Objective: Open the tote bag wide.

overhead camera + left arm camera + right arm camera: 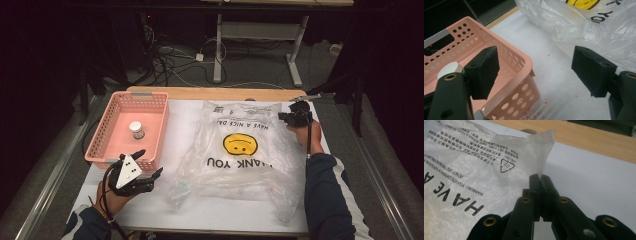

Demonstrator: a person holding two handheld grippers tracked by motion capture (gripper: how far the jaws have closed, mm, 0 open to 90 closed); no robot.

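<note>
A clear plastic bag [240, 150] with a yellow smiley face and black print lies flat on the white table cover. My right gripper [281, 116] is at the bag's far right corner. In the right gripper view its jaws [539, 178] are shut on the thin edge of the bag [474, 170]. My left gripper [150, 162] rests at the near left, beside the front corner of the pink basket [100, 135]. Its jaws [536, 72] stand wide open with nothing between them. A small jar with a white lid [136, 130] stands inside the basket [524, 60].
The white cover [185, 120] spreads over a wooden table whose bare far edge [215, 93] shows behind the bag. Beyond it are the legs of another desk [218, 55] and loose cables on the floor. A strip of cover lies between basket and bag.
</note>
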